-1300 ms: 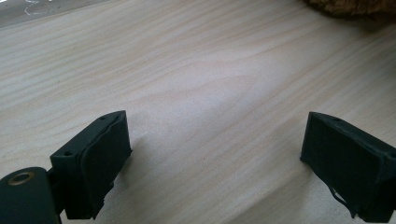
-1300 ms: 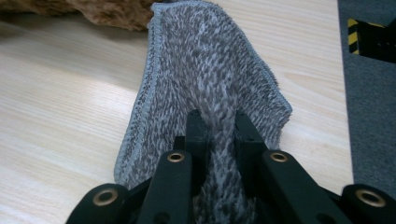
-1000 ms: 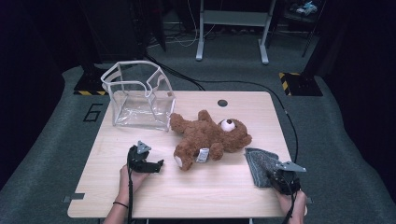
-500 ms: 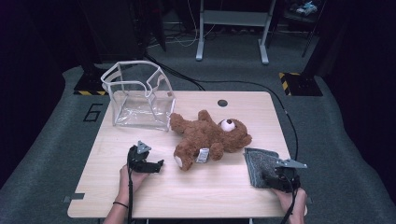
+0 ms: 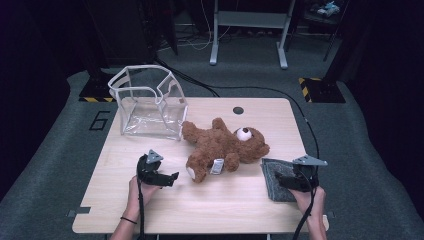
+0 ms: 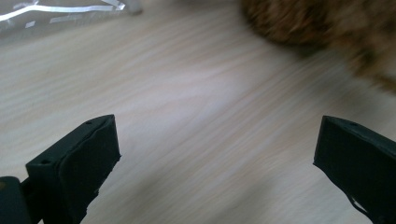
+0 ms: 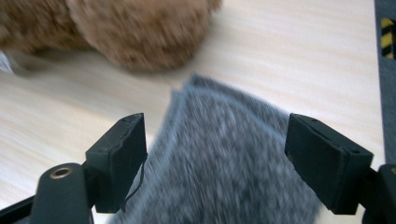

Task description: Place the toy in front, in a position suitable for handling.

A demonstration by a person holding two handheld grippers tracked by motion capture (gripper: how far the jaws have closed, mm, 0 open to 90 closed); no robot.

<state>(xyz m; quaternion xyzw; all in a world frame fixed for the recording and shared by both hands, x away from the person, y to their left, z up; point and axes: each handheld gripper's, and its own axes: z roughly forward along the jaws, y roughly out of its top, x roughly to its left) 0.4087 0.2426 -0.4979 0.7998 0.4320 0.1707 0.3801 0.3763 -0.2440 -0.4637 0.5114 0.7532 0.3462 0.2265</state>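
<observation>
R gripper [image 5: 284, 181] jaws just opened wide over grey cloth [image 5: 276, 176], table's front-R corner | L gripper [image 5: 172, 177] wide, empty | teddy [image 5: 222, 147] best approached low, torso pinched.

Both forearms are bare — no sleeves — and a thin dark band circles the left wrist. The left gripper [image 5: 172, 176] and right gripper [image 5: 280, 181] are matte black, each topped by a grey three-cornered plate and trailing a black cable. Their fingers [image 7: 120, 158] are blocky black pads with small screw holes — a brass-coloured ring sits near one base.

Table [image 5: 235, 200]: bear [image 5: 220, 147], cloth [image 5: 276, 175], bag [image 5: 150, 107]
</observation>
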